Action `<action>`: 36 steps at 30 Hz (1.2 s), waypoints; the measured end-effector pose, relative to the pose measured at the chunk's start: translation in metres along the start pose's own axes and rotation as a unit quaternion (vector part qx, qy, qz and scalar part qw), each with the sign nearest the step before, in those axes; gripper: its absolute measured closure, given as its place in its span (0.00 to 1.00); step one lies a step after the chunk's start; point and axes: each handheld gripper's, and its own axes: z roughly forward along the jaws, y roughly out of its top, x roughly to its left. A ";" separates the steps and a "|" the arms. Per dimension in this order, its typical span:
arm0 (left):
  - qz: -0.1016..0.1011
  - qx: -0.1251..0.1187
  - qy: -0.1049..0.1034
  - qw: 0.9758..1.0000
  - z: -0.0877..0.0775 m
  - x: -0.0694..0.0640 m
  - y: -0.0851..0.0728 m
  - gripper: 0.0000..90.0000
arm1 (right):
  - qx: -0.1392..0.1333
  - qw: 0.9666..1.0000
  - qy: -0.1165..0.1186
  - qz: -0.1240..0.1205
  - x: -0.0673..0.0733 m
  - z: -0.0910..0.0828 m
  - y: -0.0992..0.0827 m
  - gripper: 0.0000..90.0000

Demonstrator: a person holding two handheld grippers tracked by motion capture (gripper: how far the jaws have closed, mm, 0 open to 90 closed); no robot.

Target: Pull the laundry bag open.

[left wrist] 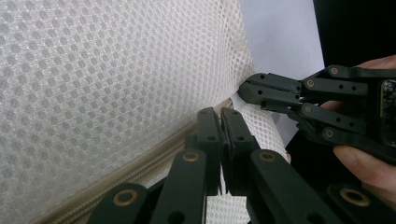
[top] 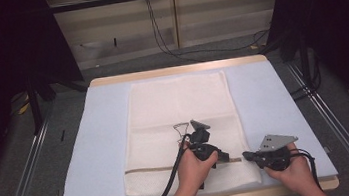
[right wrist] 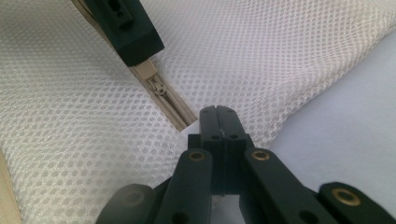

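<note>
both tools (right wrist: 218,111) (left wrist: 220,113) pinched on mesh bag's (top: 178,102) zipper (right wrist: 169,100).

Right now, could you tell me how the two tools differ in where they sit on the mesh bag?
The left tool sits over the mesh bag, at its zipper; the right tool sits at the bag's edge, by the zipper's end. The left points rightward, the right leftward. Both have shut jaws.

White mesh bag (top: 181,127) on blue mat (top: 269,106), left gripper (top: 225,157) and right gripper (top: 248,157) at its zipper (top: 146,170)
</note>
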 end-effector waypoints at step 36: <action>-0.017 -0.009 -0.011 1.000 -0.024 0.019 -0.006 0.97 | 0.002 1.000 -0.005 -0.021 0.002 0.000 0.001 1.00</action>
